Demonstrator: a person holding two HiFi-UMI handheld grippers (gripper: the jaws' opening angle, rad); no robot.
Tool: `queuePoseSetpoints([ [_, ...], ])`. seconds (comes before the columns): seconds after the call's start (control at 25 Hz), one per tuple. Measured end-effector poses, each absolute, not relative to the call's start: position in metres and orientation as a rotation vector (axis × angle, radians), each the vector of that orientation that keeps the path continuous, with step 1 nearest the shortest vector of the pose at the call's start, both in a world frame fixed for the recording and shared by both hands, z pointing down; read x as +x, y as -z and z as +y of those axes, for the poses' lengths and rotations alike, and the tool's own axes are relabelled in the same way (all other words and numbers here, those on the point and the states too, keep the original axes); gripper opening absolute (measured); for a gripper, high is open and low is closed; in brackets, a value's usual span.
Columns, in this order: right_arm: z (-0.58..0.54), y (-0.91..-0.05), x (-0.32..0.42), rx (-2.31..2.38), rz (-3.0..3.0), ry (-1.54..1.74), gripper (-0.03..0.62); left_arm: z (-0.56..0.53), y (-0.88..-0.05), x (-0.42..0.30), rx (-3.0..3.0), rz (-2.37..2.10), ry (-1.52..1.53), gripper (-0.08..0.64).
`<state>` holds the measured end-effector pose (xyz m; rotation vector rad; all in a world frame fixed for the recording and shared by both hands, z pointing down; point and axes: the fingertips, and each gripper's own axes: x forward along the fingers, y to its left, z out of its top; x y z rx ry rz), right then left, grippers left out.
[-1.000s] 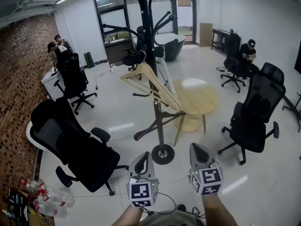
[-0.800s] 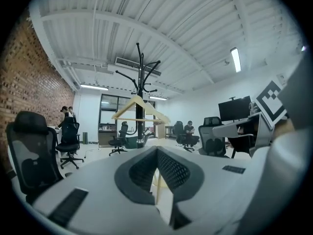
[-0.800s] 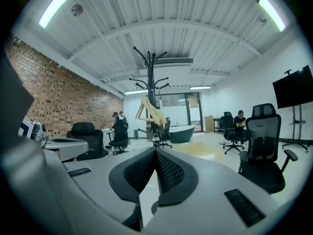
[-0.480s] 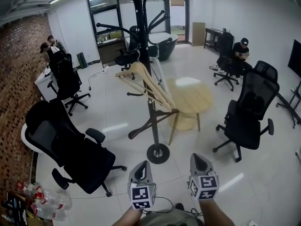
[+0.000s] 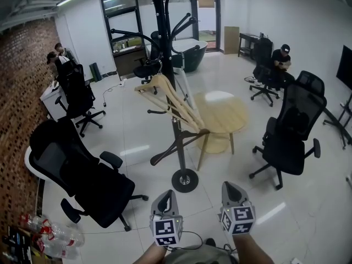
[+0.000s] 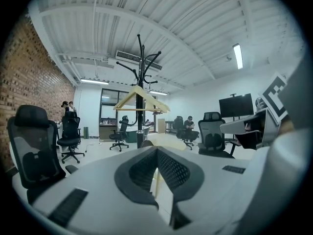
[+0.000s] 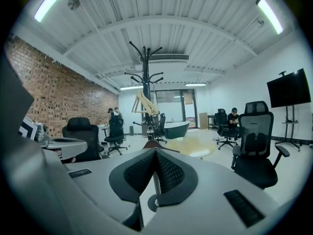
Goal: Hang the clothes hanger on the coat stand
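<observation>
A light wooden clothes hanger (image 5: 170,100) hangs from an arm of the black coat stand (image 5: 176,131) in the middle of the room. The left gripper view shows the hanger (image 6: 142,98) on the stand (image 6: 140,77), straight ahead and some way off. In the right gripper view the hanger (image 7: 145,103) and stand (image 7: 146,72) sit slightly left. My left gripper (image 5: 167,196) and right gripper (image 5: 231,188) are side by side near my body, well short of the stand's base. Both are shut, with nothing between the jaws.
A large black office chair (image 5: 82,175) stands to the left and another (image 5: 294,131) to the right. A round wooden table (image 5: 223,114) sits just behind the stand. People sit at the back left (image 5: 60,56) and back right (image 5: 281,59). Bottles (image 5: 47,232) lie by the brick wall.
The stand and hanger have slid slightly up and left in the head view, and both grippers sit a little lower in it. The hanger stays on the stand.
</observation>
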<state>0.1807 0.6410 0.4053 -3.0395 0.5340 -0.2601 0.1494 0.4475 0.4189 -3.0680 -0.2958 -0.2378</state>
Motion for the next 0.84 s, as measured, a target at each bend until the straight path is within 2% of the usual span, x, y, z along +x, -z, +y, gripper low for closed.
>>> queuePoseSetpoints([
  [0.84,0.638,-0.407,0.194,-3.052,0.54,0.264,-0.011,0.442,-0.42,0.159,-3.071,-0.276,0.236,0.012],
])
